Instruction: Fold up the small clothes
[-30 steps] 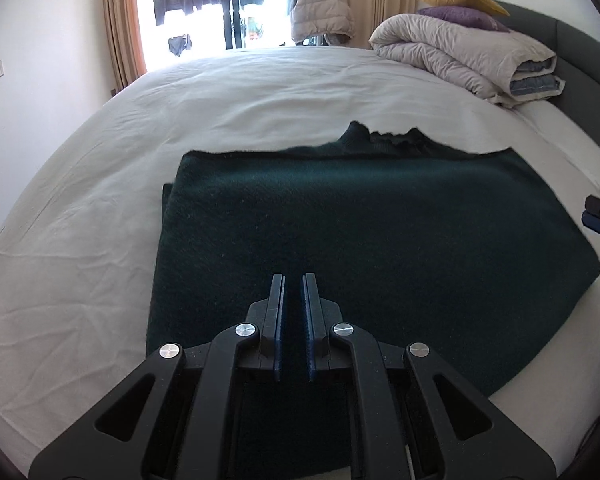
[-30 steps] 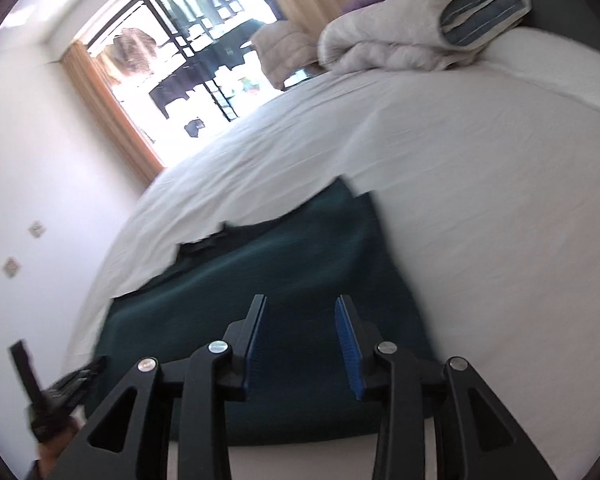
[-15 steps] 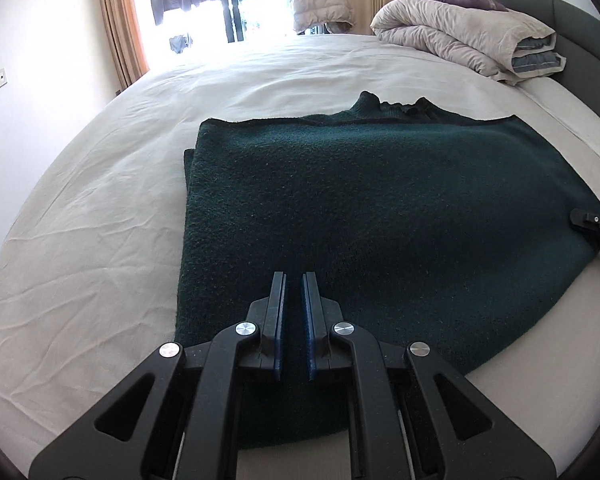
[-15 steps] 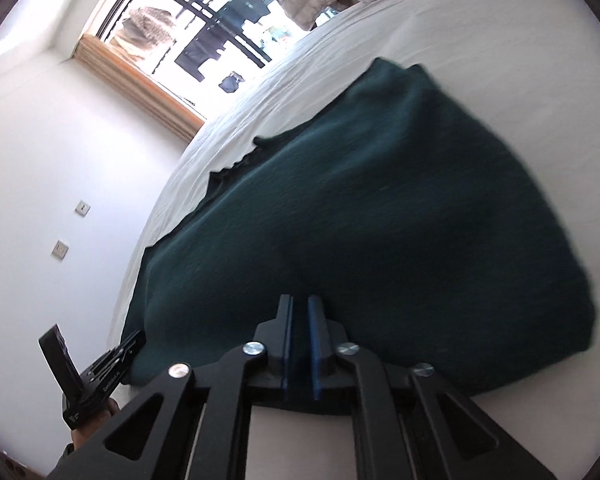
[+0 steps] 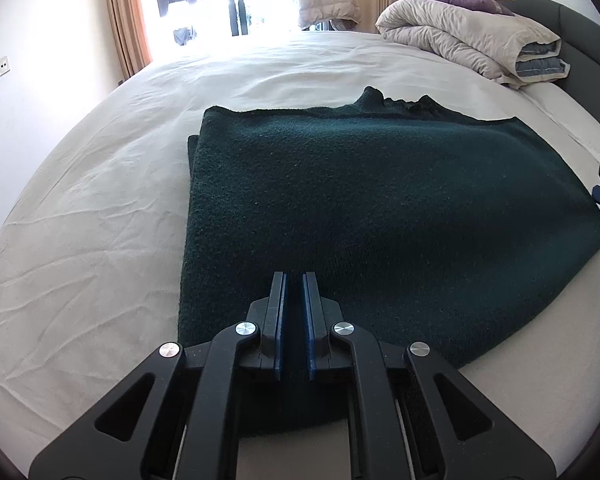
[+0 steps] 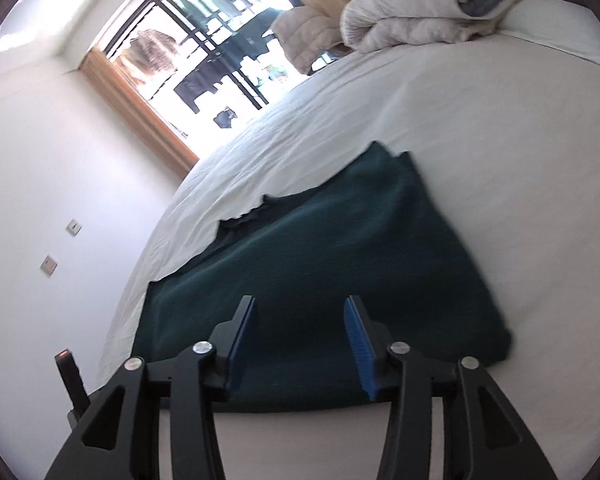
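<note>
Opening again after snapping together half a second back, the right gripper [image 6: 300, 344] now has its blue pads wide apart, nothing pinched between them; the dark green sweater [image 5: 380, 216] lies flat beneath and ahead of it, folded on the white bed [image 5: 80, 240], its near hem just under the fingers; seen from the left side, that gripper has drawn away from the sweater's right edge; the left gripper [image 5: 294, 320] has its pads nearly together, only a thin slit between, over the near hem, though I cannot tell whether cloth is caught; both tools slope downward toward the bed.
</note>
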`<state>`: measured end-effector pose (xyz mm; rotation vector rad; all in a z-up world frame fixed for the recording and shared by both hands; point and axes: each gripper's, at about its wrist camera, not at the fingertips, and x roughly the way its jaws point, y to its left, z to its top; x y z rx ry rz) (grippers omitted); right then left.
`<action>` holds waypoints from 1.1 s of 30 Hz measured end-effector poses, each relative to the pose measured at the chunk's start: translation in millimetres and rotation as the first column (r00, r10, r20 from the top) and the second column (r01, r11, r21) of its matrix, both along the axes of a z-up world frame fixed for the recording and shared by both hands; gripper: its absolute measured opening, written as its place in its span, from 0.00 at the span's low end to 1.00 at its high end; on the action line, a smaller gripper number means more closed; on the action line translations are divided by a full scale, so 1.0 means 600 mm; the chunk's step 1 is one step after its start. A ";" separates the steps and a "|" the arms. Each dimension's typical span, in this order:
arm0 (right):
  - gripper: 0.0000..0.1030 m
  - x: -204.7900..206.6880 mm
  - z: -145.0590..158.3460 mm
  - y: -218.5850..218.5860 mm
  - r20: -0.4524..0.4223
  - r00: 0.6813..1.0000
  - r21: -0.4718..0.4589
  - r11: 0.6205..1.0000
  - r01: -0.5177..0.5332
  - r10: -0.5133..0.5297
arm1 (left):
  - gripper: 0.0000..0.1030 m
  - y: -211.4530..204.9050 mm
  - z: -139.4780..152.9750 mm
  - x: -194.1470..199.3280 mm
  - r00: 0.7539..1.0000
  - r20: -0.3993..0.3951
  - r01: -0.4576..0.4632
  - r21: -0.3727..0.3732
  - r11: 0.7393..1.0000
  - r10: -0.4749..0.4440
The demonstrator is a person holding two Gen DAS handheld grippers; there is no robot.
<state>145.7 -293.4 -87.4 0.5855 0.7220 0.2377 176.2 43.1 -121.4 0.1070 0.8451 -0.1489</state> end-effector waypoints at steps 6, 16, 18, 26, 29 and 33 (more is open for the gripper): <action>0.51 0.033 -0.056 0.058 -0.142 0.987 -0.040 0.996 -0.086 0.079 | 0.08 0.009 0.000 0.001 1.000 -0.008 -0.006 -0.039 0.999 0.006; 0.60 0.000 -0.012 -0.014 -0.037 0.998 -0.022 0.999 0.043 -0.044 | 0.12 0.104 0.029 -0.087 0.984 -0.066 -0.178 -0.381 0.907 0.165; 0.61 0.008 -0.004 -0.008 -0.007 1.000 0.015 1.000 0.019 -0.019 | 0.23 0.122 0.030 -0.115 0.977 -0.085 -0.212 -0.485 0.848 0.196; 0.61 0.058 -0.013 0.048 -0.017 0.997 0.091 0.993 -0.073 0.075 | 0.76 0.124 -0.006 -0.155 0.954 -0.214 -0.300 -0.728 0.616 0.211; 0.61 0.072 -0.012 0.058 -0.017 0.994 0.098 0.990 -0.104 0.106 | 0.76 0.117 -0.017 -0.143 0.947 -0.240 -0.321 -0.760 0.566 0.214; 0.54 0.092 -0.011 0.068 -0.039 0.987 0.119 0.982 -0.150 0.155 | 0.76 0.120 -0.019 -0.108 0.942 -0.241 -0.329 -0.806 0.493 0.236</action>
